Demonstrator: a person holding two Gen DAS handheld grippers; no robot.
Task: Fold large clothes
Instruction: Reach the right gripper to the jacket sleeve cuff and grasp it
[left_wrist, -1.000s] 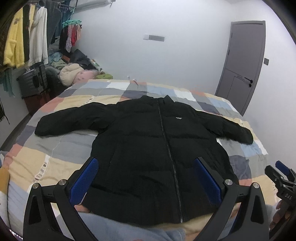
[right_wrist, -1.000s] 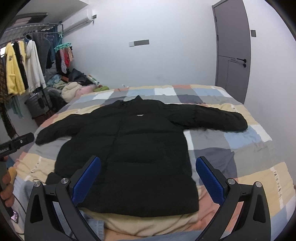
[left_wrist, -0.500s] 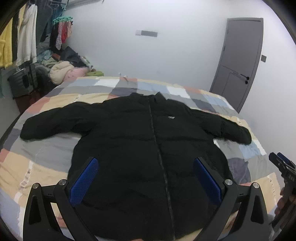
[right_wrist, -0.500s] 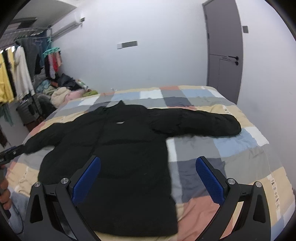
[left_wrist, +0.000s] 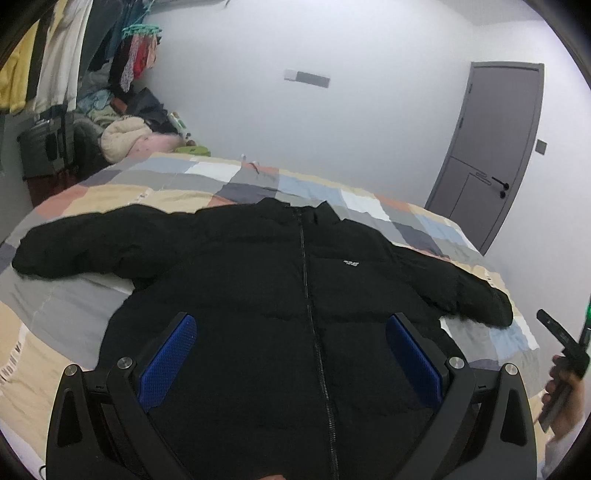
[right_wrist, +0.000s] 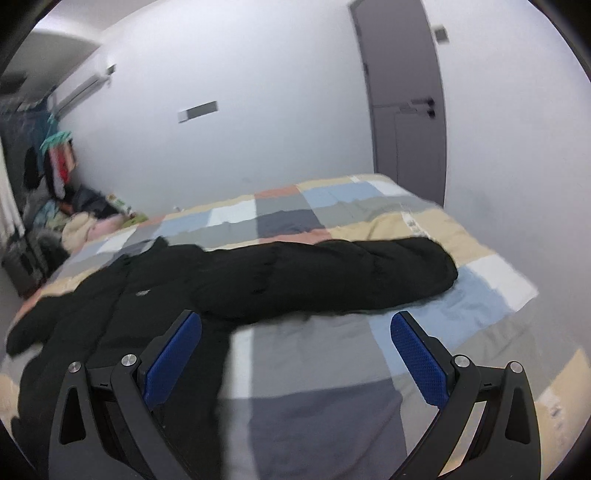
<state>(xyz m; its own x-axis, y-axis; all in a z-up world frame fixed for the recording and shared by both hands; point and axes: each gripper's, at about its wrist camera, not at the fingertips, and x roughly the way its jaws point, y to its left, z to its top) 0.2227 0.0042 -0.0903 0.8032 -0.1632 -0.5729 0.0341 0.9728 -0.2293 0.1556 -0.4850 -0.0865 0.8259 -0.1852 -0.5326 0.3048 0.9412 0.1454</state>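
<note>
Patchwork bed, black jacket spread flat on it, zipped.
Left view: my left gripper gapes wide over the hem, empty. Right view: my right gripper wide open, empty, near the outstretched sleeve.

A black puffer jacket lies front-up and zipped on the patchwork bed, sleeves spread toward both side edges. The left gripper hovers above its lower body, jaws spread wide. A hand shows at the bed's right edge.
</note>
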